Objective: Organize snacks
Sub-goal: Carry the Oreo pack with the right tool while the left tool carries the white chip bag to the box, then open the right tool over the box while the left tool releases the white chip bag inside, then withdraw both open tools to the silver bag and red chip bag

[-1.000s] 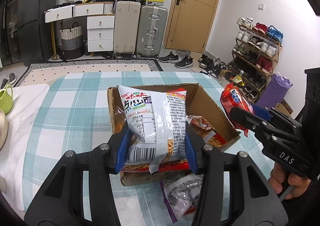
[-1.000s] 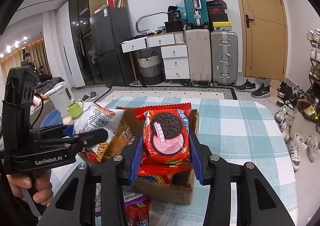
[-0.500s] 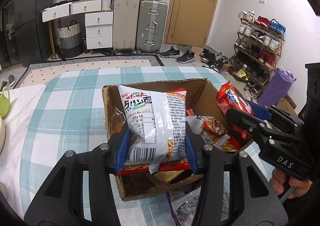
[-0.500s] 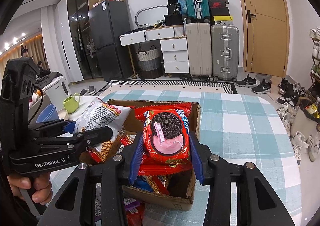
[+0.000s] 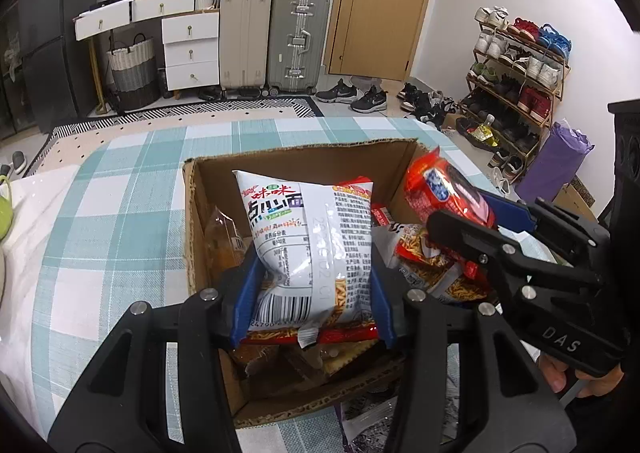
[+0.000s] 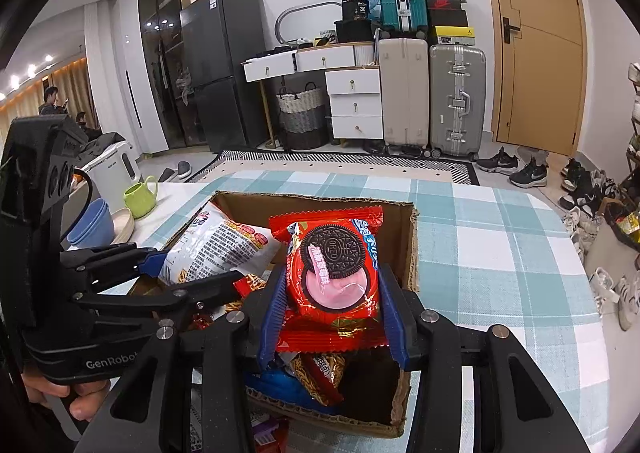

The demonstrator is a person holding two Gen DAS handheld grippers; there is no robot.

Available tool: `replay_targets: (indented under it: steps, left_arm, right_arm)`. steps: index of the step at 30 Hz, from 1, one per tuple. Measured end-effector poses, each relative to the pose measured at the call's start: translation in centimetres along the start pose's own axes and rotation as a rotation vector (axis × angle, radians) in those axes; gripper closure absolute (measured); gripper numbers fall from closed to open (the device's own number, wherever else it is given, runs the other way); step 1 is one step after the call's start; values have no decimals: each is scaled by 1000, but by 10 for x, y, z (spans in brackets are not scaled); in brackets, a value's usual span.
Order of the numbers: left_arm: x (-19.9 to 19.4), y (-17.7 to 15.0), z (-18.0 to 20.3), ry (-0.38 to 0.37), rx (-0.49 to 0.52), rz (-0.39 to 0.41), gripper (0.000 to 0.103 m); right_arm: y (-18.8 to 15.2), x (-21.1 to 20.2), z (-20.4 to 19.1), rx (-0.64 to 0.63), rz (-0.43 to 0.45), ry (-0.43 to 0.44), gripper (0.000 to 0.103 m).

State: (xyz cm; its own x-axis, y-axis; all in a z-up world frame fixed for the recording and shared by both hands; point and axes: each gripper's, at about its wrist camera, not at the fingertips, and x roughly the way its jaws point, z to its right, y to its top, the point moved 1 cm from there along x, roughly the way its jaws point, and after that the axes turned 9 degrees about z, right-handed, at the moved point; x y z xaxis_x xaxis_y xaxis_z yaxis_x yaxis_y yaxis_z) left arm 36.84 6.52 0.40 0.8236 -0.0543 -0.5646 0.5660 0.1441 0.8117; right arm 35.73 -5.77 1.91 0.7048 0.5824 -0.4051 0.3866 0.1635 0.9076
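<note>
My left gripper (image 5: pixel 312 293) is shut on a white noodle-snack bag (image 5: pixel 308 249) and holds it over the open cardboard box (image 5: pixel 192 221). My right gripper (image 6: pixel 332 313) is shut on a red Oreo packet (image 6: pixel 332 273) and holds it over the same box (image 6: pixel 412 253). The right gripper with the Oreo packet (image 5: pixel 444 189) shows at the right of the left wrist view. The left gripper with the white bag (image 6: pixel 216 249) shows at the left of the right wrist view. Several snack packets (image 5: pixel 424 257) lie inside the box.
The box stands on a teal checked tablecloth (image 5: pixel 120 205). More snack packets (image 5: pixel 368 421) lie on the table in front of the box. A green mug (image 6: pixel 140 197), blue bowls (image 6: pixel 92 225) and a white kettle (image 6: pixel 112 169) stand at the left. Suitcases and a shoe rack stand beyond the table.
Both grippers have moved forward and down with their packets, so they are now over the box's inside. The box looks larger and nearer in both views.
</note>
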Motion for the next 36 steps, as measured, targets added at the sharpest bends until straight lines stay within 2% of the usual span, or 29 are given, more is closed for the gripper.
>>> replay_targets:
  steps: [7,12,13,14,16,18,19,20,21,22,24,27,28,29,30,36]
  left_arm:
    - [10,-2,1,3,21,-4,57]
    - [11,-3,1,-2,24,-17,57]
    - [11,-3,0,-9,19,-20,57]
    - [9,-3,1,-12,16,-21,57]
    - [7,-3,0,-7,8,-25,57]
    - [2,-3,-1,5,5,-25,54]
    - [-2,-3,-2,10,0,-24,48]
    - [-6,-2,-3,13,-7,-21,37]
    - [-11,-2,-4,7,-16,-12,33]
    - [-17,-1,-4,9,-24,-5,22]
    - [-30,-1,-3,7,-31,10,21]
    - [-46,-3,-2,27,-21,15,15]
    - [-53,-4,-1,33,-23,16,12]
    - [-59,-5,-1,38,-26,18,3]
    - [-67,-7,0,45,-30,22,0]
    - [-105,-21,1,75,-47,25,1]
  right_arm:
    - [-1,8,2,-15,-2,-14,59]
    - [-1,1,2,-3,-1,-5,52]
    - [0,-4,2,-10,9,-8,46]
    - [0,-10,2,-20,22,-18,34]
    - [2,-21,1,-36,49,-38,27]
    - [1,-33,2,-37,57,-39,26]
    - [1,-38,3,-34,57,-41,21]
    - [-1,-44,4,-30,60,-44,16]
    - [-3,-49,6,-24,60,-45,14]
    - [-5,-53,7,-18,56,-46,10]
    - [-9,-63,9,-15,49,-56,2]
    - [-15,-76,12,-10,43,-82,1]
    - [-17,-81,13,-1,35,-86,1]
    - [-19,-85,13,8,28,-85,1]
    - [-22,-88,13,14,23,-82,1]
    - [-39,-107,12,49,6,-71,1]
